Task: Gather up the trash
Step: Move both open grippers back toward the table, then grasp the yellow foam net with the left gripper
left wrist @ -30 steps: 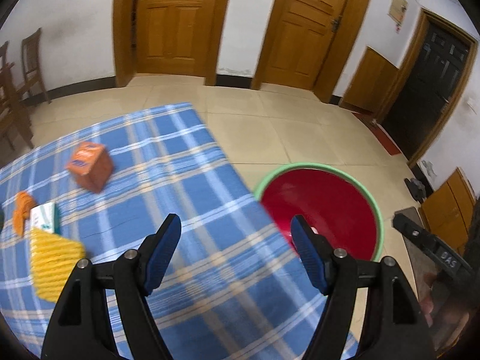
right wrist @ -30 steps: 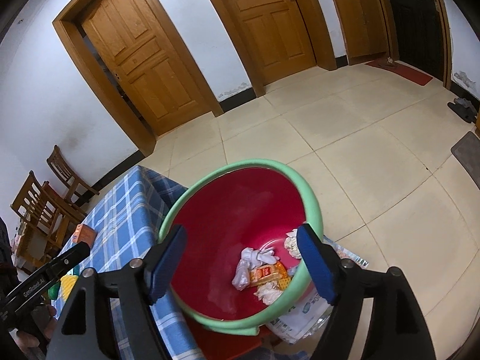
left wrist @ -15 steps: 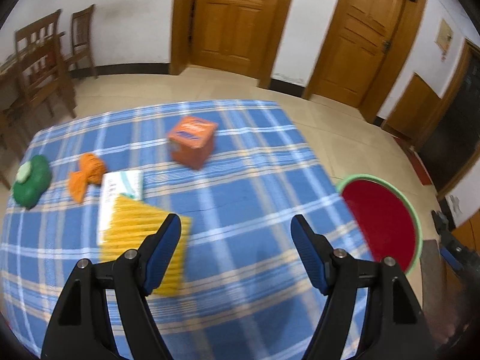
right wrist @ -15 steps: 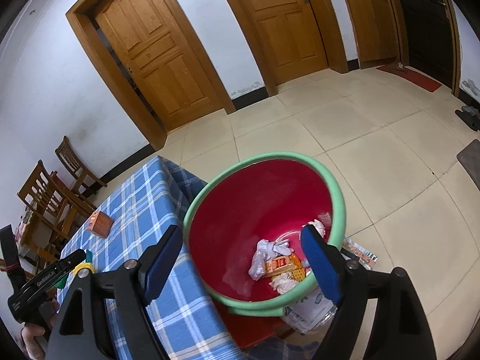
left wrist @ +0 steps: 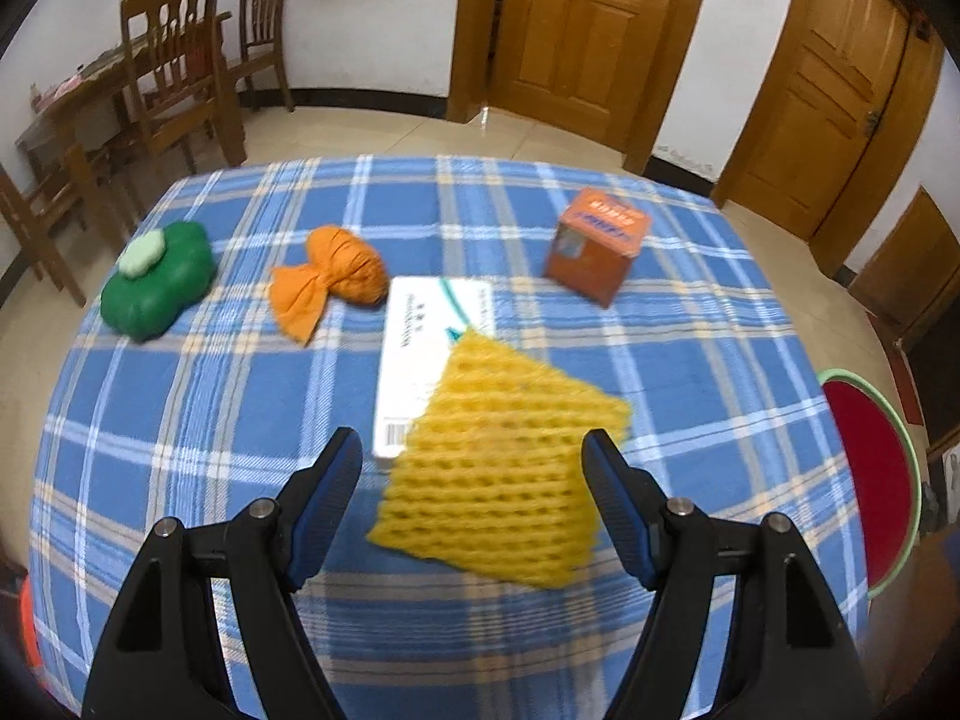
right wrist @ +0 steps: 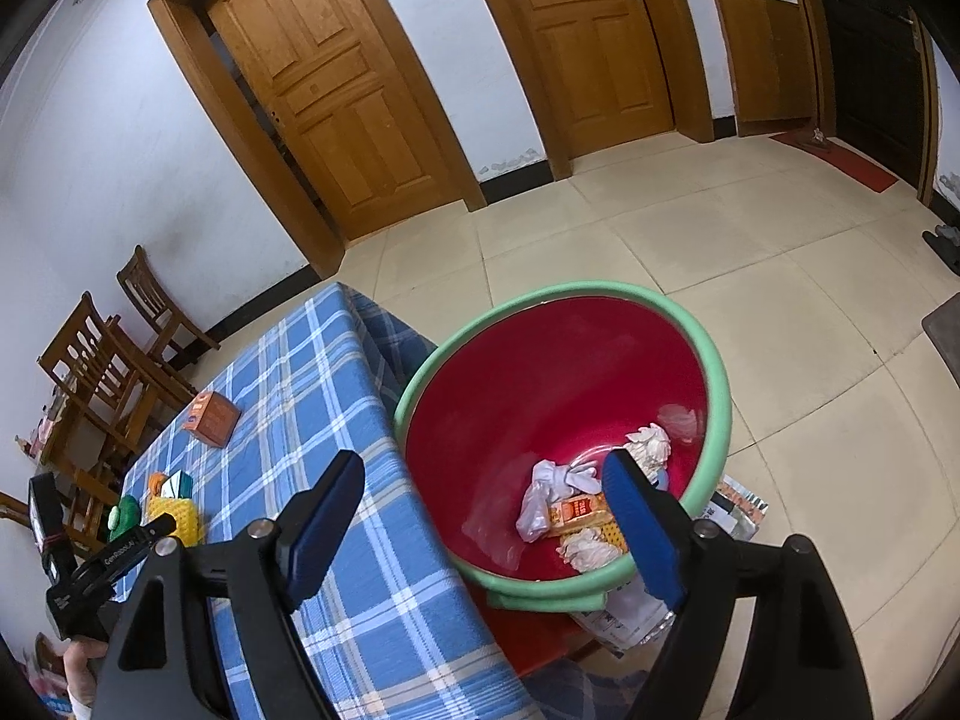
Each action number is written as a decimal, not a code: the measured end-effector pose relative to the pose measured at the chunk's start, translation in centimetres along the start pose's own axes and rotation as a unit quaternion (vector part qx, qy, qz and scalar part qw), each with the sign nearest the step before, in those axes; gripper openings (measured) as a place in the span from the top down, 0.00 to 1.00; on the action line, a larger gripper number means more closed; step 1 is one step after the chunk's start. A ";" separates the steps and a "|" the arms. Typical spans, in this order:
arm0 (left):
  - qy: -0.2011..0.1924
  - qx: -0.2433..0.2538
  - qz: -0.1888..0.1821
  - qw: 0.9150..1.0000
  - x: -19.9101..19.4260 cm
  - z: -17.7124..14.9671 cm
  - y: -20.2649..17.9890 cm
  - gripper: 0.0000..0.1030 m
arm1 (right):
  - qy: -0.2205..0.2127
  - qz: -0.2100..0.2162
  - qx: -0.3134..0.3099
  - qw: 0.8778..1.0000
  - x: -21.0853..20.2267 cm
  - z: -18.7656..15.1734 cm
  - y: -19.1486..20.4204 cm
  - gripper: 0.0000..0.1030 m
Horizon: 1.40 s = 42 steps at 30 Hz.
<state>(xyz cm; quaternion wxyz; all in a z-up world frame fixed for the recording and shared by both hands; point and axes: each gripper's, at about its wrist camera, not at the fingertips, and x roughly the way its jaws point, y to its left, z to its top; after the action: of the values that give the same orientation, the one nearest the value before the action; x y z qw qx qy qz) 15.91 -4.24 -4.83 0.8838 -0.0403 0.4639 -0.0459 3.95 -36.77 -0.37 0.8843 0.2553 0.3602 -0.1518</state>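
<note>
My left gripper point(left wrist: 474, 498) is open and empty above a yellow foam net point(left wrist: 498, 462) on the blue plaid table point(left wrist: 180, 450). The net lies partly over a white box point(left wrist: 426, 336). Beyond are an orange bundle point(left wrist: 336, 276), a green bag point(left wrist: 159, 279) and an orange carton point(left wrist: 597, 246). My right gripper point(right wrist: 486, 522) is open and empty above the red basin with a green rim point(right wrist: 540, 396), which holds crumpled tissues point(right wrist: 558, 486) and a wrapper point(right wrist: 579, 513). The basin also shows at the right edge of the left wrist view point(left wrist: 870, 480).
Wooden chairs point(left wrist: 174, 78) stand beyond the table's far left corner. Wooden doors point(left wrist: 564, 30) line the back wall. A plastic bag point(right wrist: 630, 618) lies on the tiled floor under the basin. The left gripper tool point(right wrist: 108, 558) shows at the table's near left in the right wrist view.
My left gripper has swung left from the basin to over the table and now faces the yellow net. My right gripper has backed away from the basin a little.
</note>
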 end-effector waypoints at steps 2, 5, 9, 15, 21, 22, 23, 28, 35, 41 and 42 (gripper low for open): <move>0.006 -0.004 0.001 1.000 0.3 -0.3 0.3 0.27 | 0.003 0.000 -0.001 1.000 0.1 -0.1 0.3 0.19; 0.016 -0.013 -0.002 1.000 0.7 -1.0 1.0 0.27 | 0.007 0.002 -0.003 1.000 0.4 -0.2 0.6 0.19; 0.020 -0.031 -0.014 0.999 0.8 -1.5 1.5 0.27 | 0.012 0.003 -0.006 1.000 0.6 -0.5 0.9 0.19; 0.022 -0.046 -0.046 0.998 0.6 -1.9 1.6 0.34 | 0.018 0.007 -0.011 1.000 0.9 -0.7 1.4 0.19; 0.027 -0.057 -0.095 0.994 0.2 -2.4 1.6 0.67 | 0.023 0.011 -0.021 0.999 1.0 -1.0 2.1 0.19; 0.029 -0.060 -0.105 0.992 0.1 -2.5 1.6 0.70 | 0.024 0.012 -0.022 0.999 1.0 -1.1 2.2 0.19; 0.031 -0.061 -0.112 0.991 0.0 -2.6 1.6 0.74 | 0.026 0.013 -0.024 0.999 1.1 -1.1 2.4 0.19; 0.023 -0.058 -0.135 0.989 -1.1 -3.0 1.7 0.82 | 0.030 0.020 -0.040 0.999 1.3 -1.4 3.7 0.19; -0.006 -0.062 -0.134 0.989 -3.4 -2.7 3.2 0.82 | 0.037 0.036 -0.069 0.996 1.7 -1.9 6.6 0.19; -0.036 -0.075 -0.099 0.992 -5.0 -2.1 5.9 0.82 | 0.045 0.055 -0.095 0.993 2.3 -2.5 10.0 0.16; -0.038 -0.078 -0.096 0.992 -5.1 -1.9 6.4 0.82 | 0.046 0.058 -0.099 0.992 2.4 -2.5 10.6 0.15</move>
<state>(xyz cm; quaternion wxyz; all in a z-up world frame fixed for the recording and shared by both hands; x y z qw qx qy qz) 11.73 2.70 -2.51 0.8867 -0.1548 0.4257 -0.0927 9.01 -26.82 -0.02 0.8949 0.1940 0.3986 -0.0518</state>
